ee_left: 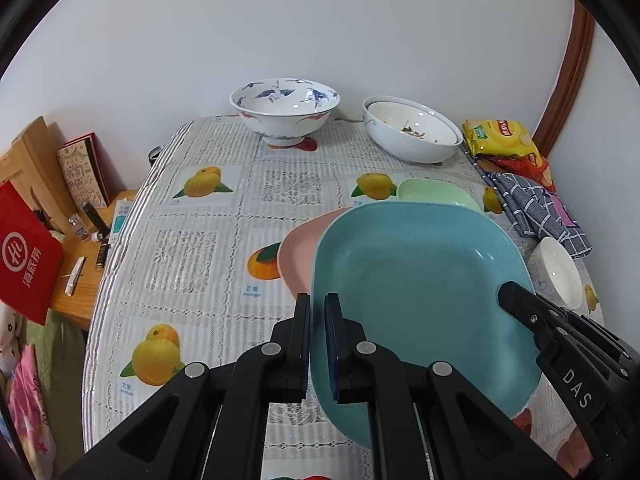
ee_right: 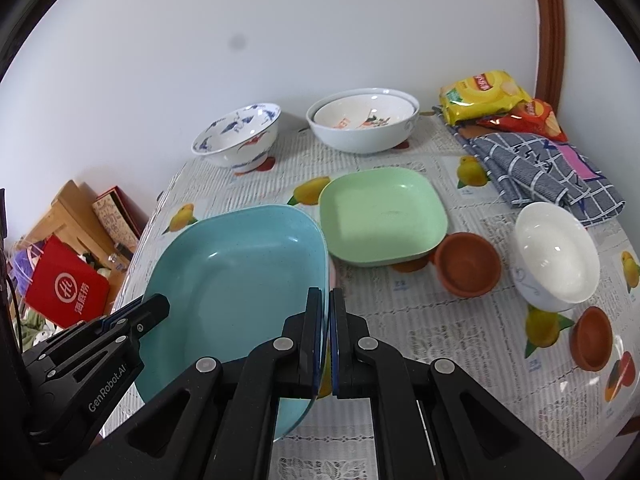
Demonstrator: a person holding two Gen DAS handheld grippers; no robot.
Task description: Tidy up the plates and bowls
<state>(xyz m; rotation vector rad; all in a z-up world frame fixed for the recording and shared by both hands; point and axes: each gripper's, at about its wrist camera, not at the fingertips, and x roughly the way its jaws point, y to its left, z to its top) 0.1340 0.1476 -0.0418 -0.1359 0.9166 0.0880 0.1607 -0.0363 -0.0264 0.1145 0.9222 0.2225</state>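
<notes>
Teal plate point(ee_left: 420, 280), rims pinched by left gripper point(ee_left: 318, 344) and right gripper point(ee_right: 325, 344); risk: uneven lowering tips it off pink plate point(ee_left: 298, 254).

We read "DAS" on the right gripper point(ee_left: 505, 293), "GenRobot.AI" on the left gripper point(ee_right: 160, 307), and "海底捞" on the red bag point(ee_right: 68, 294).

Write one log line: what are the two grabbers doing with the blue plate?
left gripper: shut on blue plate left rim | right gripper: shut on right rim | plate: lifted, tilted, above pink plate
</notes>
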